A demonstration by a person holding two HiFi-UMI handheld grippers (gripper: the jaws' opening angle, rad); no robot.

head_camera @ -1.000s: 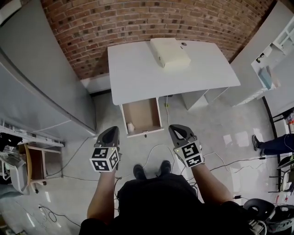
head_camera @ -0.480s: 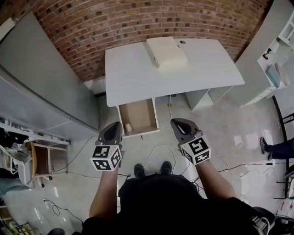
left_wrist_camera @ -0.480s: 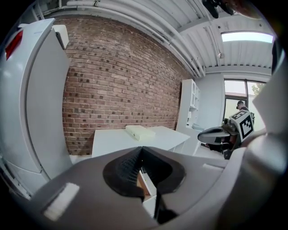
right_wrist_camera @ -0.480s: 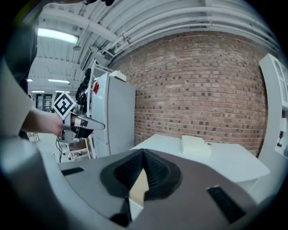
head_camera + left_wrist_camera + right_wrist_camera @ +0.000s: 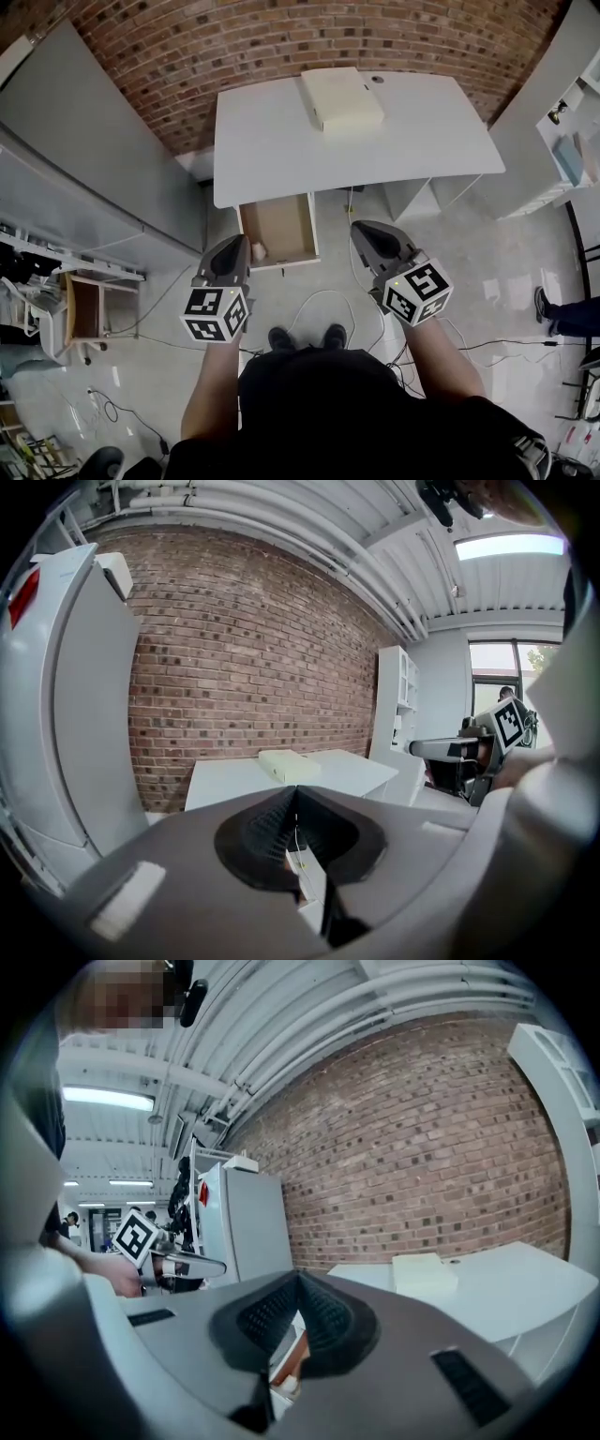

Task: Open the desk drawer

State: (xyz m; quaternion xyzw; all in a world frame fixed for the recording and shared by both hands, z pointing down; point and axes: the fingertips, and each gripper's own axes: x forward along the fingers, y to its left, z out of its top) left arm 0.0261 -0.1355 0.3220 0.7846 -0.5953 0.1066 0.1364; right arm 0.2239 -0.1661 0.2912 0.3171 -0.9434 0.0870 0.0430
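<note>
The white desk (image 5: 281,150) stands against the brick wall, and its drawer (image 5: 277,230) is pulled out under the left part. Inside the brown drawer lies a small white object (image 5: 260,251). My left gripper (image 5: 232,250) hovers just in front of the drawer's left front corner, jaws shut on nothing. My right gripper (image 5: 367,235) is held to the right of the drawer, also shut and empty. The shut left gripper (image 5: 294,797) and the shut right gripper (image 5: 298,1282) both point toward the desk (image 5: 328,775) (image 5: 506,1288).
A cream flat box (image 5: 341,97) lies on the desk's far edge. Grey cabinets (image 5: 84,159) line the left side, with a small wooden stool (image 5: 89,314) below them. Cables (image 5: 319,300) run across the floor by my feet (image 5: 305,339). Another person's leg (image 5: 567,314) shows at right.
Both grippers have risen and drawn back toward me from the drawer front, staying shut. The right gripper has rolled. The drawer stays pulled out.
</note>
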